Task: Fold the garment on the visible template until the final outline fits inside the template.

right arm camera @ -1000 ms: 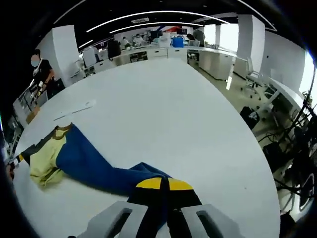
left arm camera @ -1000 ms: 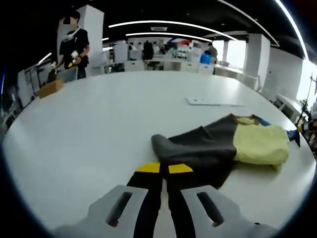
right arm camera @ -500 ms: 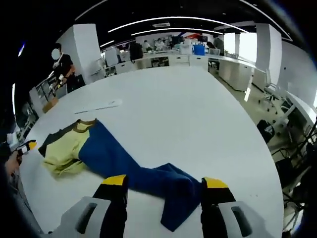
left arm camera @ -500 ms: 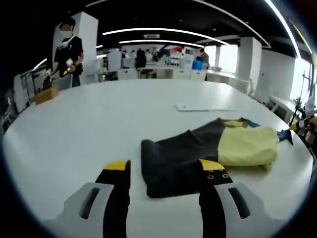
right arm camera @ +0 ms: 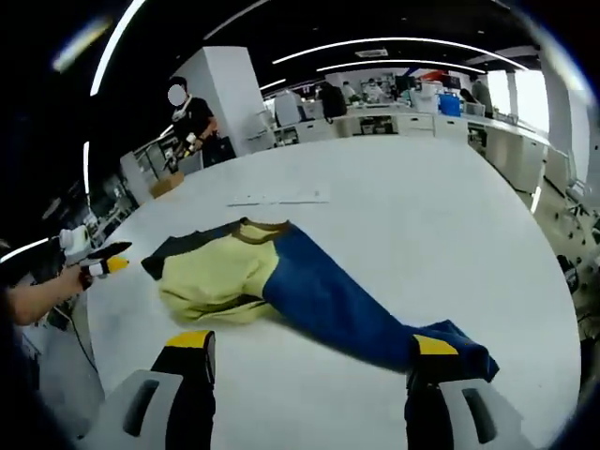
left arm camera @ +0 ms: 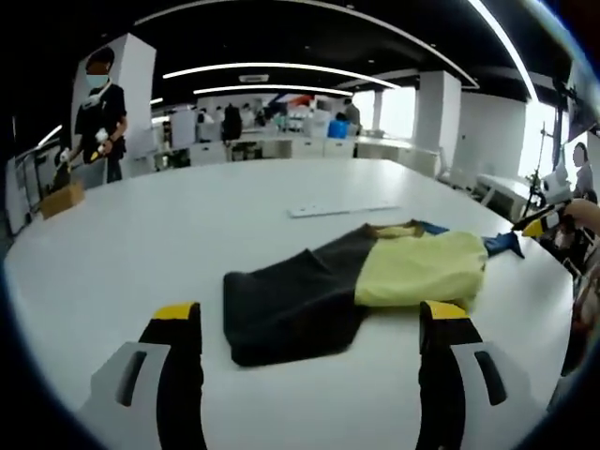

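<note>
In the left gripper view the left gripper holds its yellow-tipped jaws spread wide and grasps nothing; the dark sleeve end of the garment lies flat on the white tabletop between and just beyond them. In the right gripper view the right gripper also has its jaws released, the blue sleeve running from the yellow body down to the right jaw tip. A paper sheet lies beyond the collar.

The garment is yellow, dark grey and blue on a white table.
</note>
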